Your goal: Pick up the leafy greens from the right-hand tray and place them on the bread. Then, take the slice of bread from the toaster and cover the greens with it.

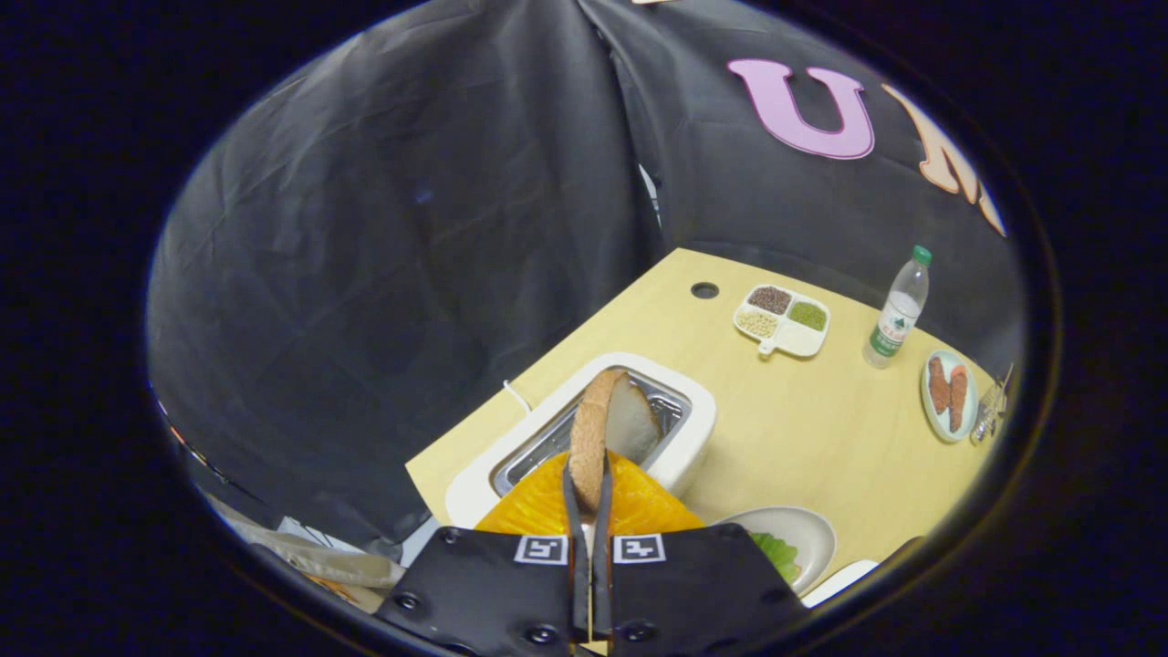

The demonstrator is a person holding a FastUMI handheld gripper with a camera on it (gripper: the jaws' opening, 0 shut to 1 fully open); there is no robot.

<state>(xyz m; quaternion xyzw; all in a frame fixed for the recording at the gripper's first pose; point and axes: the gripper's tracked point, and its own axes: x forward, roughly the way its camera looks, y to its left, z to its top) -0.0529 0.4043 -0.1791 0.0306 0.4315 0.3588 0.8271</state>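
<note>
Well, the gripper (589, 474) has its two fingers drawn nearly together on the slice of bread (604, 429), pinching it by its crusty edge, so the slice stands on edge between the fingers and rises just beyond their tips. Its long axis runs up and away from the fingers, with the pale crumb face turned to the right and the brown crust toward the camera. The slice sits directly over the slot of the white toaster (680, 429); whether its lower end is free of the wire rack inside I cannot tell, since the fingers cover that part. What the next move turns on, to my eye, is where the slice must travel: the pale plate (808, 534) with the leafy greens (777, 554) on it lies to the right of the fingers and nearer the camera than the toaster, just beside the toaster's near right corner. The greens look already laid there, though the bread under them is hidden, so the remaining step would be to carry the slice rightward and lay it flat, which means tipping it over from upright. The toaster's right wall stands between slot and plate, and the slice would need to clear it. Farther off on the wooden table (803, 429), well apart from this work, are a divided dish of grains (783, 321), a water bottle (898, 310) and a small plate of sausages (949, 394).
</note>
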